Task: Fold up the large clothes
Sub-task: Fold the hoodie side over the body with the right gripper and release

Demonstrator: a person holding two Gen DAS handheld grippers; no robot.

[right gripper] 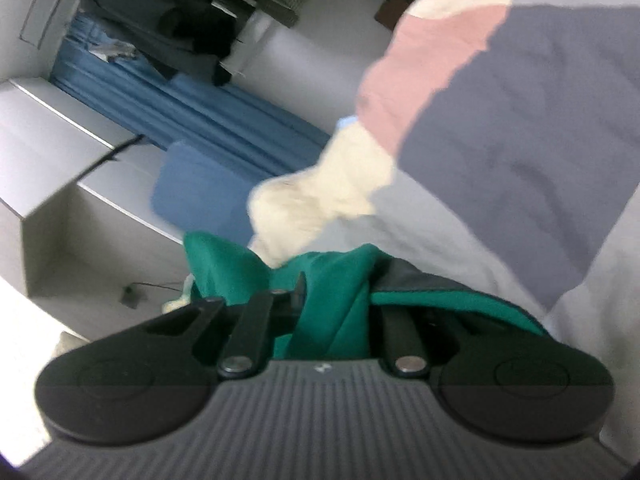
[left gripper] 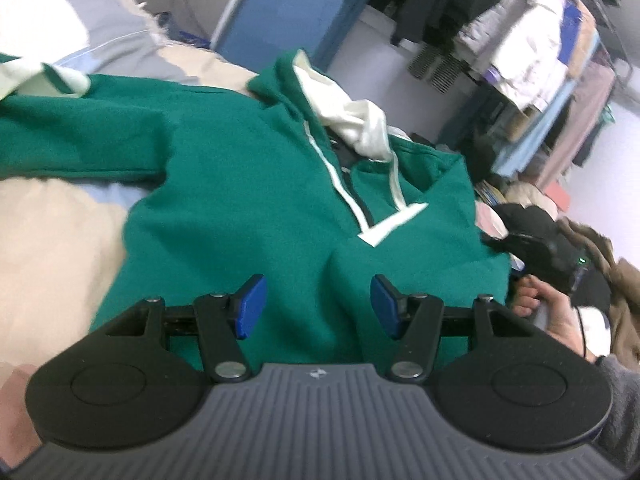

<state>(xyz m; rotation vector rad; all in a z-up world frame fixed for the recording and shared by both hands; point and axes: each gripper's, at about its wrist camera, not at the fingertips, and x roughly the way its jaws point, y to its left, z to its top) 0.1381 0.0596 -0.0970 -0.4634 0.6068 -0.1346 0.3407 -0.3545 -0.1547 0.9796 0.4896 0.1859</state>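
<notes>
Right wrist: right hand-held gripper (right gripper: 334,300) clamps green hoodie (right gripper: 328,312).

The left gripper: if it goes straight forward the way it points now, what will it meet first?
Most likely the green hoodie. The left gripper is open, tilted down over its chest, with nothing between the jaws. The exact contact spot is unclear because of fisheye depth.

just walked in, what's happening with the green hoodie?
A person with a handheld claw in each hand is folding a green hoodie spread front-up on a patchwork bedspread. The right claw is shut on a bunched fold of the hoodie's fabric at its edge. The left claw hovers open above the hoodie's lower body, gripping nothing. One sleeve lies stretched out to the side, so the fold is only just starting.
</notes>
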